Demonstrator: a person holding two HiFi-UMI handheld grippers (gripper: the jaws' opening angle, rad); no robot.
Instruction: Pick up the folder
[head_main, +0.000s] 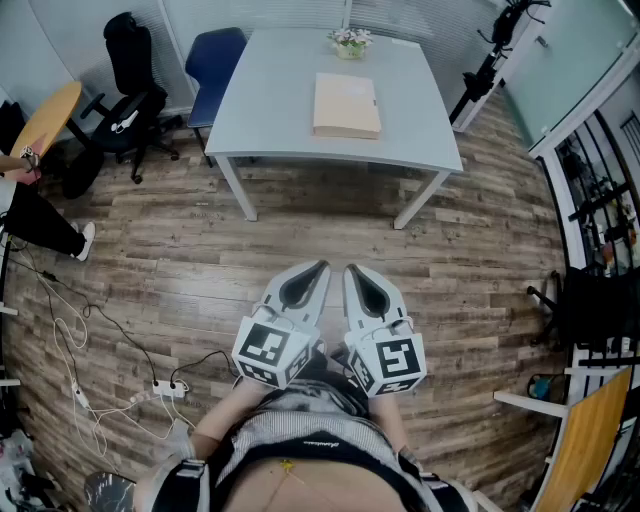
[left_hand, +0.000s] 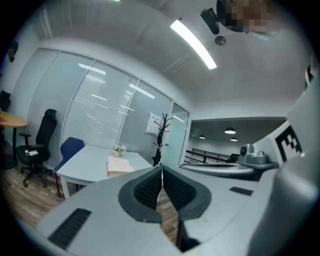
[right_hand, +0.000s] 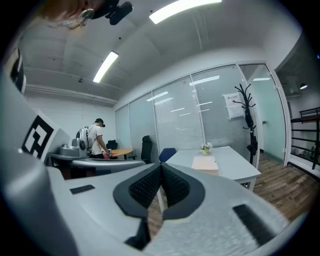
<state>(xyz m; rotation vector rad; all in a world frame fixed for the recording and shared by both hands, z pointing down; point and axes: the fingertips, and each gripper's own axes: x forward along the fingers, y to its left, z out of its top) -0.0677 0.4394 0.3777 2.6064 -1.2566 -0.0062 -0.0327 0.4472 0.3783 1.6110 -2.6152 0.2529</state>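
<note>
Pointing forward, left hand-held gripper (head_main: 320, 268), right hand-held gripper (head_main: 352, 270), both closed

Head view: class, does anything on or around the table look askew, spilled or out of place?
Nothing on the table: the folder lies flat and square, the flower pot upright. Only the loose cables and power strip sprawl across the floor.

Wood-plank floor (head_main: 300, 235), brown. Pale grey table (head_main: 270, 110) on white legs stands mid-room; blue chair (head_main: 213, 62) at its far-left corner, black office chair (head_main: 130, 60) just beyond. Round wooden tabletop (head_main: 45, 118) at left edge. Glass partitions with lowered blinds (left_hand: 100, 110) behind. Ceiling strip light (left_hand: 194, 44) lit. Black coat stand (right_hand: 247, 115) near the glazing. Power strip (head_main: 166, 387) and loose cables on floor
</note>
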